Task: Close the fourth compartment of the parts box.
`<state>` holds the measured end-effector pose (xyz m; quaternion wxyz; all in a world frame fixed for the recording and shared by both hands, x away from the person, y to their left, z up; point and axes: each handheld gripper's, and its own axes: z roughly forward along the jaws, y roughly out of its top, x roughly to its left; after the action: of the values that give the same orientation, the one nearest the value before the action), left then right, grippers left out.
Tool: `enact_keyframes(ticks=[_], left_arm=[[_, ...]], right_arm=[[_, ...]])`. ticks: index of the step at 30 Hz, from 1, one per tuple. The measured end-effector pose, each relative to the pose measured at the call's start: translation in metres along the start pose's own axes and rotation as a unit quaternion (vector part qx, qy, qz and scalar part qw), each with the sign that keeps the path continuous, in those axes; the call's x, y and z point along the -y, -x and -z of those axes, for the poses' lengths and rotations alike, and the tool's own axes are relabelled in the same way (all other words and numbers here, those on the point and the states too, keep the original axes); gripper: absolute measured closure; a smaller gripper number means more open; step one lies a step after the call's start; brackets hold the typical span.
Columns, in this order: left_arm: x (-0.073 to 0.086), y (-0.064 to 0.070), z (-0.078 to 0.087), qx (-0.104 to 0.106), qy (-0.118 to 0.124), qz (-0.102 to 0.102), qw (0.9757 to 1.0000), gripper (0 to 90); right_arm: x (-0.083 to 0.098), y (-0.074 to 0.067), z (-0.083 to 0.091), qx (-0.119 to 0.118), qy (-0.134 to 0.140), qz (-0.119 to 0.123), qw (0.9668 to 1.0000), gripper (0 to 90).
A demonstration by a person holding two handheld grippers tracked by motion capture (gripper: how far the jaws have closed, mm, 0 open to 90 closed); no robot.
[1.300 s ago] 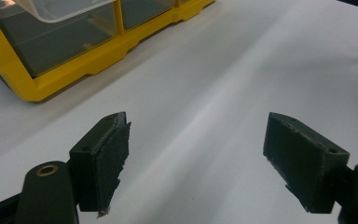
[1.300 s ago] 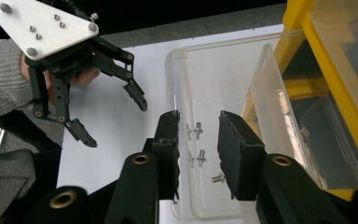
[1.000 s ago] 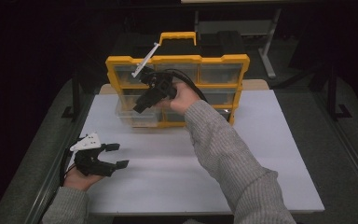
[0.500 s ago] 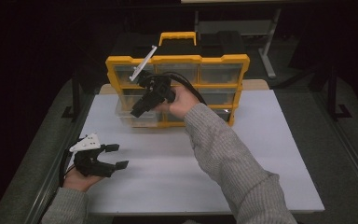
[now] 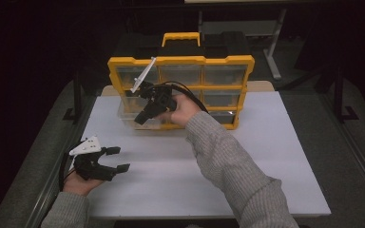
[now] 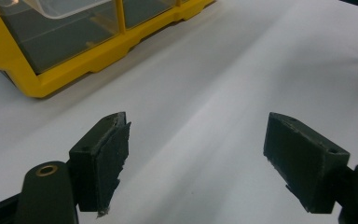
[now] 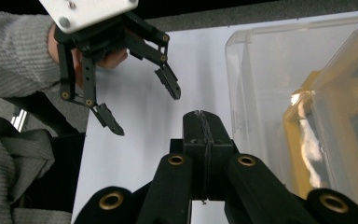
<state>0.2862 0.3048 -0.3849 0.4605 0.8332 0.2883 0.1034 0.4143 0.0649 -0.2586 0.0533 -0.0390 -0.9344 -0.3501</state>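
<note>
At the back of the bench [image 5: 266, 156], my right hand-held gripper [image 5: 142, 117] sits against the lower left corner of the yellow parts organizer [image 5: 204, 61], which stands upright on its edge with its black-and-yellow handle on top. From the right gripper view I see my 2 jaws clenched flat against each other with nothing between them; they have just been closing. A clear plastic bin [image 7: 265, 88] juts out of the organizer just to the right of the jaws in that view, beside them rather than gripped. In the high view the gripper body and my hand cover the spot where bin and jaws meet, so I cannot tell whether they touch. The bin's contents are hard to read through the glare, and its far side is cut off by the frame edge.

Near the front left corner of the bench, my left hand-held gripper [image 5: 115, 159] rests released, jaws wide apart over bare white surface, well apart from the organizer. In the left gripper view the organizer [image 6: 51, 51] shows as 1 yellow corner with dim compartments, its top cropped away. A grey sleeve edge clips the right margin there.

The room beyond the bench is too dark to make out, apart from a pale stand behind the organizer.
</note>
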Motion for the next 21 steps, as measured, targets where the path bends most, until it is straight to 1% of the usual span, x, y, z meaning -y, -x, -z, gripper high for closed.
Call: enact_keyframes(ticks=[2, 5, 9, 13, 19, 21], left_arm=[[0.0, -0.001, -0.001, 0.001, 0.0, -0.003, 1.0, 21.6], [0.0, -0.001, -0.001, 0.002, -0.004, -0.002, 1.0, 21.6], [0.001, 0.0, 0.0, 0.001, -0.002, -0.002, 1.0, 21.7], [0.0, 0.0, 0.0, 0.0, 0.0, -0.005, 1.0, 21.6], [-0.001, 0.001, 0.0, -0.001, 0.0, -0.009, 1.0, 21.7], [-0.002, 0.002, 0.0, -0.001, 0.0, -0.007, 1.0, 21.7]], right_arm=[[0.001, -0.001, -0.002, -0.002, -0.002, -0.002, 1.0, 88.8], [0.002, -0.001, -0.004, -0.004, -0.002, -0.001, 1.0, 88.8], [0.001, -0.001, -0.007, -0.003, -0.007, -0.002, 1.0, 88.8], [0.001, -0.001, -0.009, 0.004, -0.013, 0.0, 0.9999, 88.9], [0.0, -0.002, -0.011, 0.005, -0.018, 0.0, 0.9998, 88.9], [0.0, -0.001, -0.012, 0.007, -0.019, 0.005, 0.9998, 88.9]])
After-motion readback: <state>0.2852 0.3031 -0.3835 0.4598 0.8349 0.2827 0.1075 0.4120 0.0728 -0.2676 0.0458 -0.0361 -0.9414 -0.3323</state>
